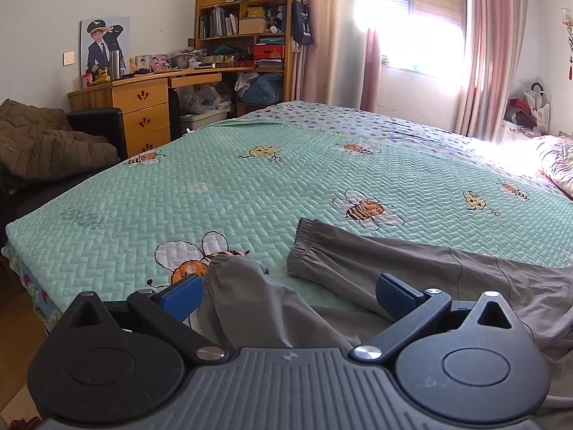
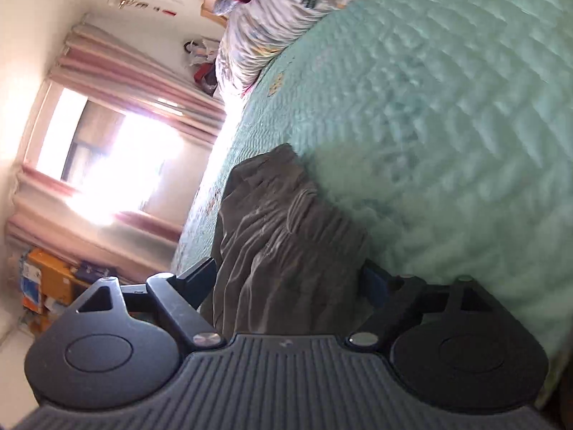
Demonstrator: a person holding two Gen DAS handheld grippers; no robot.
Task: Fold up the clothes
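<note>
Seen from the left wrist, a brown quilted blanket (image 1: 46, 143) is heaped on a dark chair off the left edge of the bed (image 1: 250, 186). Behind that edge stands a wooden table (image 1: 143, 107) with drawers, a framed photo (image 1: 104, 44) of a child in uniform on top and a bookshelf (image 1: 247, 10) above its far end. The bed carries a green quilted cover printed with bees. The grey trousers (image 1: 394, 261) lie on the near part of the bed, one elastic cuff pointing toward the middle of the bed, the other leg bunched up closer to the camera. The left claw (image 1: 290, 292) sits low over that bunched leg with its blue pads wide apart; the cloth rises between them, brushing the left pad, but nothing is pinched. Beyond the far side of the bed, pink curtains (image 1: 372, 36) frame a bright window (image 1: 422, 18), and a patterned pillow (image 1: 558, 165) lies at the bed's right end.

The right wrist view is rolled sideways and blurred. The window and curtains fall to the left of the bed there, with an orange box (image 2: 50, 279) below them. The right claw (image 2: 290, 279) is spread wide, and a thick gathered fold of the trousers stands between its fingers on the green cover, not squeezed. A striped bundle of bedding (image 2: 265, 36) lies at the top of the bed
</note>
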